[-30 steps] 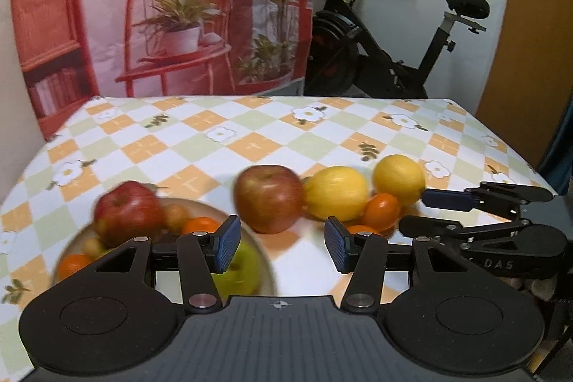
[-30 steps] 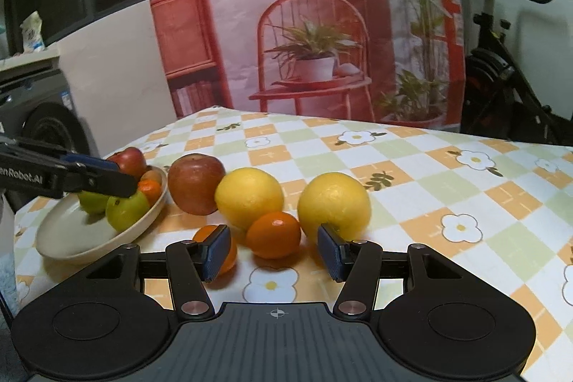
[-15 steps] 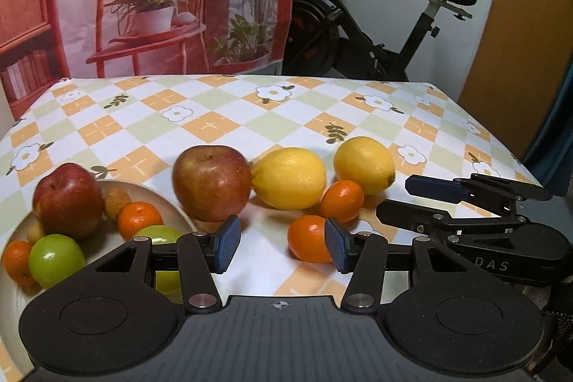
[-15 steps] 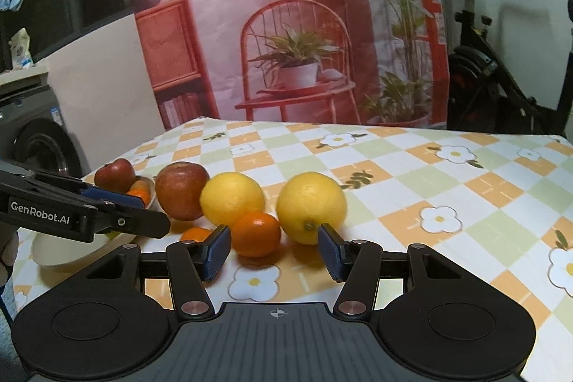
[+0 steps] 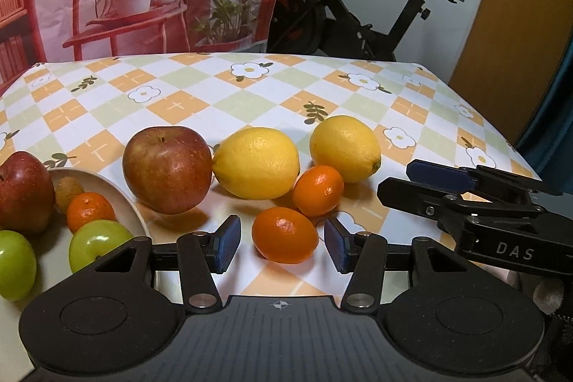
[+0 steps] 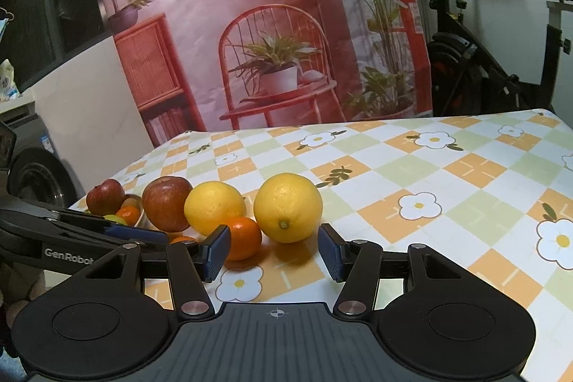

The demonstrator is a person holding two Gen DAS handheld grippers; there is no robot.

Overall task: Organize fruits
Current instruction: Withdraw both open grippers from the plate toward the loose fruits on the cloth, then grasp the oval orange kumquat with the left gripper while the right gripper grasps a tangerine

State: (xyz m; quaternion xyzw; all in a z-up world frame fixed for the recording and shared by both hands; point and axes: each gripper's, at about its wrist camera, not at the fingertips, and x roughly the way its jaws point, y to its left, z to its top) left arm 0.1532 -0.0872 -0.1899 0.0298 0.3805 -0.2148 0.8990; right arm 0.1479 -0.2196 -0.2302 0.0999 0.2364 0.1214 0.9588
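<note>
Fruit on a table (image 5: 200, 102) with a checked orange, green and white floral cloth, both grippers empty.
Round beige plate (image 5: 123, 199) of fruit at nine o'clock; big red apple (image 5: 166, 169) at ten, two yellow lemons (image 5: 256, 162) at twelve; the left gripper (image 5: 281, 244) gapes around a small orange mandarin (image 5: 284, 235), untouched; right gripper (image 6: 272, 251) parted, empty.

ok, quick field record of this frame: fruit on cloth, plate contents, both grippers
on cloth: red apple, two lemons, two tangerines
plate: second red apple, tangerine, two green fruits, small brown fruit
left gripper: open, near tangerine framed between its pads, no contact seen
right gripper: open, empty, facing the right-hand lemon
</note>
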